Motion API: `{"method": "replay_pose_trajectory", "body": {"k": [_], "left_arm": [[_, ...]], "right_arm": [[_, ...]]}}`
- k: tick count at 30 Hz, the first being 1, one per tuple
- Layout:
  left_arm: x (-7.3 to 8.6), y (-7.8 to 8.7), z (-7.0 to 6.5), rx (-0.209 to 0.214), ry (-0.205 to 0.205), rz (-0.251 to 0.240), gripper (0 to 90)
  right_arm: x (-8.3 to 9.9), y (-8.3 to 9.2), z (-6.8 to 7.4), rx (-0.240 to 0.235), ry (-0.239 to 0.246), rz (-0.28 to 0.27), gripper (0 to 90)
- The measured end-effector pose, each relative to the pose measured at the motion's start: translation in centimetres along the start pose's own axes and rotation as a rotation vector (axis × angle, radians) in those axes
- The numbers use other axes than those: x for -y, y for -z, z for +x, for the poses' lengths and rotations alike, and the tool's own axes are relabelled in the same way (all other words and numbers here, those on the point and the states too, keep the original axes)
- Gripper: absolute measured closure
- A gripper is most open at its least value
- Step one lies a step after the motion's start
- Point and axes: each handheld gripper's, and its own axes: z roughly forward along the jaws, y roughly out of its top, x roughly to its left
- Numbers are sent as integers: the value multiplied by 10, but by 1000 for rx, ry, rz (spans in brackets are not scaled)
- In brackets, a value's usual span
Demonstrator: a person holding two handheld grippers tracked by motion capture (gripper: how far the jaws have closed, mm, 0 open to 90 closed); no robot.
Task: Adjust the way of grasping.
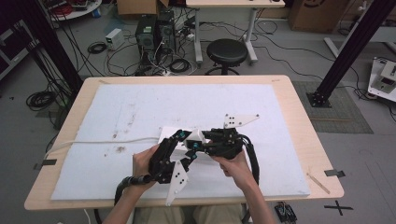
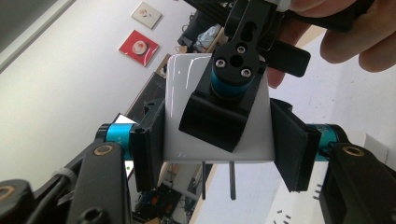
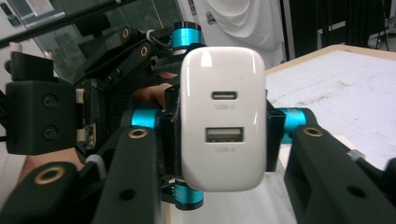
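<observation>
White and glossy, the wall charger (image 3: pixel 223 119) sits between both claws at once, lifted off the bench (image 1: pixel 299 116) near its front middle. In the right gripper view the right claw (image 3: pixel 219 126) pinches it across its two narrow sides, the black pads (image 3: pixel 275 133) pressed flat against the plastic, and the charger's port face looks straight at the camera. That face carries an oval socket above and a wider rectangular socket below, each with faint grey lettering under it. Behind the charger the left claw (image 3: pixel 187 112) clamps it from above and below, its teal joints showing at the top and bottom edges of the white body.

From the left gripper view the left claw (image 2: pixel 217 140) holds the charger (image 2: pixel 187 93) by its sides, pads tight on it. This side shows what the other camera cannot: the two metal prongs (image 2: pixel 219 179) sticking out of the charger's lower edge. One jaw of the right claw (image 2: pixel 224 100) lies across the broad white face, and a hand (image 2: pixel 345 32) grips that tool at the upper right.

Seen from the high view, the charger (image 1: pixel 194 138) is a small pale block between the left claw (image 1: pixel 183 140) and the right claw (image 1: pixel 205 142), which meet nose to nose above the white mat (image 1: pixel 140 107). Both hands hold the tools close to the bench's near edge.
</observation>
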Motion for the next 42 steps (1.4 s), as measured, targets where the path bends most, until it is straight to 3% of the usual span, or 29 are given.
{"method": "replay_pose_trajectory", "body": {"k": [11, 25, 34, 42], "left_arm": [[1, 0, 0, 4, 5, 8, 424], [3, -3, 2, 27, 47, 29, 420], [4, -4, 5, 39, 73, 36, 317], [5, 4, 19, 80, 200, 26, 299]], "right_arm": [[0, 0, 1, 16, -5, 8, 628], [1, -1, -1, 28, -32, 17, 629], [1, 1, -2, 43, -34, 6, 629], [0, 5, -3, 82, -20, -6, 629]]}}
